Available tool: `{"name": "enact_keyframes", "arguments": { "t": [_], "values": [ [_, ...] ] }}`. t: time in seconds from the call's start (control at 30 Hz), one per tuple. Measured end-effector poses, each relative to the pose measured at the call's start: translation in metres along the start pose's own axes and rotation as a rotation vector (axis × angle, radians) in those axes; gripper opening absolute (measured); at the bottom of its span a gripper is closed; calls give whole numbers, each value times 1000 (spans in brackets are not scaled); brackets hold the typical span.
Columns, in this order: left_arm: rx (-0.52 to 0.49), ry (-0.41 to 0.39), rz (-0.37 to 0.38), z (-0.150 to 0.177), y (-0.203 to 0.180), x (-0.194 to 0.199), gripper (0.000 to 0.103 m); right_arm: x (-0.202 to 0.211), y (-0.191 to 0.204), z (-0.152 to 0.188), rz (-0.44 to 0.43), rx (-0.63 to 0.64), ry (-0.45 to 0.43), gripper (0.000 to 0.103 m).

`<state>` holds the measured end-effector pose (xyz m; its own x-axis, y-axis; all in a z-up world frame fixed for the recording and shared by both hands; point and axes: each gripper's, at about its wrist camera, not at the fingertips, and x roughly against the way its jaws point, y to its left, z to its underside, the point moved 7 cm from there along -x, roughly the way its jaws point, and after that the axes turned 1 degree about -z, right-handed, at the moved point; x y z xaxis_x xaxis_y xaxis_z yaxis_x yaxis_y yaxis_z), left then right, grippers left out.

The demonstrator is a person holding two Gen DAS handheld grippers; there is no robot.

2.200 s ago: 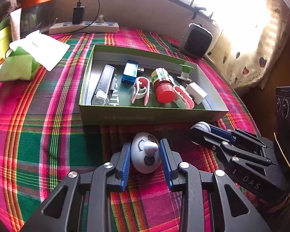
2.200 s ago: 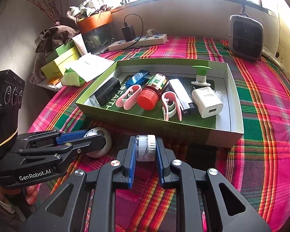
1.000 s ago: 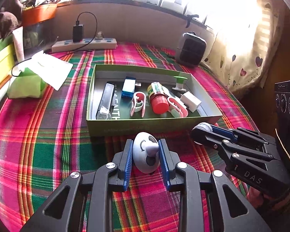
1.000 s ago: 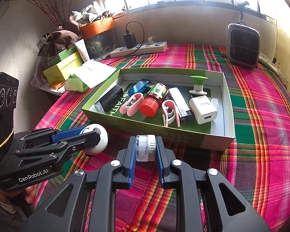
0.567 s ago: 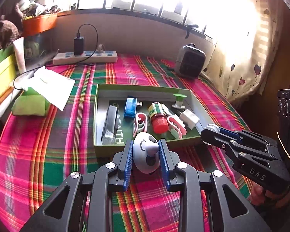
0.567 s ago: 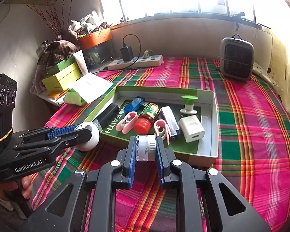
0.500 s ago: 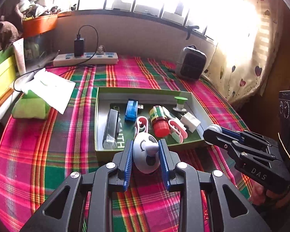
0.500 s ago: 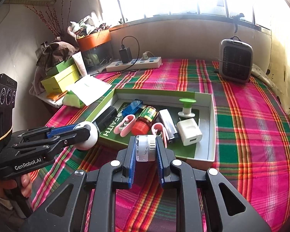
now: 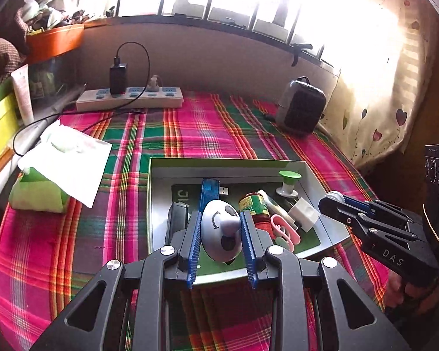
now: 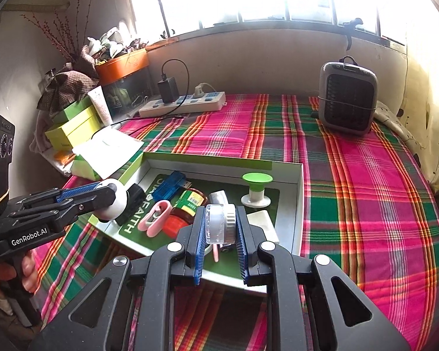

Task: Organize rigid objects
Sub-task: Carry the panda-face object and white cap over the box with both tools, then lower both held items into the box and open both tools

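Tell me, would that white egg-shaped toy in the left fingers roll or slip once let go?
The white egg-shaped toy is smooth and rounded, so it would probably roll or wobble when released. Only its curved sides meet the fingers, so it might slip. Its shell looks rigid, unlikely to squash.

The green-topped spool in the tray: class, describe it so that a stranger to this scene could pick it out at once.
Find the plaid cloth, then the shallow green-rimmed tray lying on it. At the tray's far right stands the spool, upright and alone beside the white charger. It is the only thing there that stands up, with a flat bright green disc on a white stem and foot.
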<state>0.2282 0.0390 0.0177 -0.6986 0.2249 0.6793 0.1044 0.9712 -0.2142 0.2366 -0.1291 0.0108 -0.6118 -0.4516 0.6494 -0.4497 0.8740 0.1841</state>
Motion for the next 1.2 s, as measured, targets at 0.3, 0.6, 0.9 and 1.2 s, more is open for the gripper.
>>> {"name": "enact_keyframes", "arguments": {
  "t": [0.3,0.6,0.9,1.2],
  "values": [
    [7,18,-5,-8,5,-21,25,-26,-9,-6,7,-3,33,20],
    [4,35,-13,-16,9,-40,25,-49,-12,-14,3,4,58,20],
    [7,57,-25,-16,14,-58,25,-72,-16,-19,28,27,84,20],
    [2,62,-27,-14,12,-65,25,-85,-22,-19,58,36,92,20]
  ]
}}
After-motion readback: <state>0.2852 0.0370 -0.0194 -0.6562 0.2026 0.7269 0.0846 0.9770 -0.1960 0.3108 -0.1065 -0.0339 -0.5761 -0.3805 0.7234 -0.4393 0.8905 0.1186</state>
